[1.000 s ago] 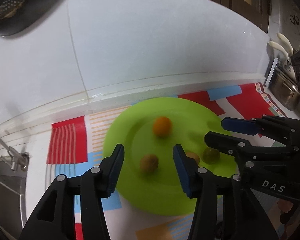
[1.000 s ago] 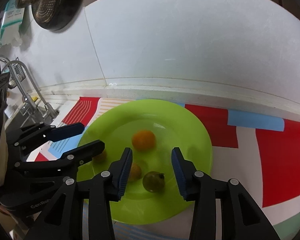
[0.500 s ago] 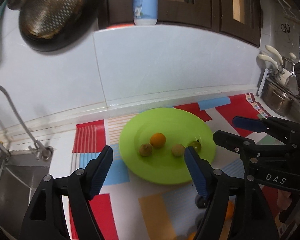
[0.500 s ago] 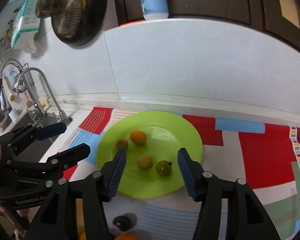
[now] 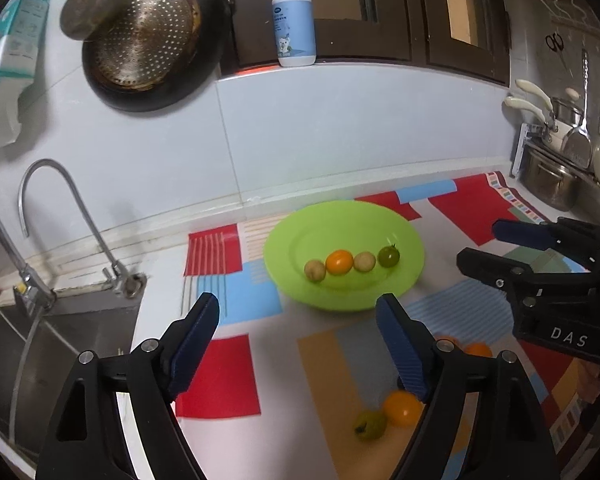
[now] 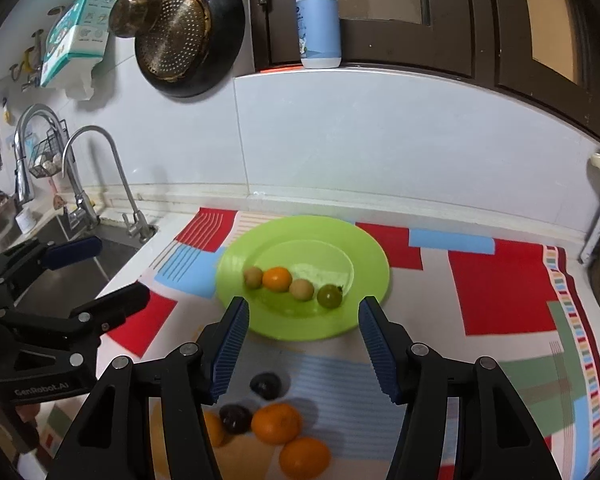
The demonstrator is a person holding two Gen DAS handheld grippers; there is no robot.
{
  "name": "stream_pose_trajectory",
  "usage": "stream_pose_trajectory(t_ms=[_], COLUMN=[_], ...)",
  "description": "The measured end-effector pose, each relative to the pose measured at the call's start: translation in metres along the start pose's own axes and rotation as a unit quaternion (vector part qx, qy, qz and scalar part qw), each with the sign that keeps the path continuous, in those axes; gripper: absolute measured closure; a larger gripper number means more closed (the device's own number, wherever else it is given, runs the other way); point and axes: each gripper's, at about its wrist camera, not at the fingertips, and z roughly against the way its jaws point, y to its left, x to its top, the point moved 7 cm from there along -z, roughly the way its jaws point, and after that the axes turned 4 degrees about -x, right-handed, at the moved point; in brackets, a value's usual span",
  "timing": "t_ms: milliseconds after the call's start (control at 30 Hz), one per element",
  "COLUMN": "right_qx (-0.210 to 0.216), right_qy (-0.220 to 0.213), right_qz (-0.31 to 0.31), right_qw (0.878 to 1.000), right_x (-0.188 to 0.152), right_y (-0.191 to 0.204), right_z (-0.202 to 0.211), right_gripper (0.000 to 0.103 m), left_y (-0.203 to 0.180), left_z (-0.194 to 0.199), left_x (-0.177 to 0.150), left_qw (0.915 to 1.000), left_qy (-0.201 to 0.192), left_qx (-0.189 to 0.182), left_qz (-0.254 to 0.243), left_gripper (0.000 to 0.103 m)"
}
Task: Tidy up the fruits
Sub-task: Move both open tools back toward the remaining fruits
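Fruits (image 6: 293, 283) in a row on green plate (image 6: 368, 254), beyond both grippers' empty, just-widened jaws, untouched.

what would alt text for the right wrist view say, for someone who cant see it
A round lime-green plastic plate on a colourful patterned mat holds a row of four small fruits, seen between the open, empty blue-padded right gripper. Loose oranges and dark fruits lie on the mat nearer the camera; the left gripper shows at left.

Both hand-held grippers now sit back from the green plate (image 6: 374, 264), no longer over it. The left hand-held gripper (image 5: 298, 342) and right hand-held gripper (image 6: 302, 344) have just been opening, empty.
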Motion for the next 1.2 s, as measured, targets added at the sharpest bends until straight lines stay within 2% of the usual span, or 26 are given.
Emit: stream_pose_trajectory(t_ms=[267,700,900,1200], right_qx=[-0.011,-0.005,-0.009,0.0], right_qy=[0.028,0.109,0.137,0.175], right_qz=[0.012,0.021,0.021,0.012], right_qw=[0.999,0.994,0.99,0.984], right_x=[-0.026,-0.075,-0.091,-0.109], right_y=[0.004,0.008,0.004,0.001], right_z=[0.012,0.0,-0.007,-0.022], right_gripper=[0.045,0.045,0.045,0.045], left_y=[-0.006,-0.016,-0.025,-0.031], left_z=[0.006,-0.009,-0.022,-0.042], left_x=[-0.032,-0.076,-0.095,-0.107], left_qw=[0.9995,0.9949,0.9897,0.9847], left_qy=[0.03,0.098,0.136,0.163], left_qx=[-0.002,-0.013,-0.034,-0.055], left_qz=[0.003,-0.022,-0.029,-0.024], left_gripper=[0.022,0.022,0.022,0.023])
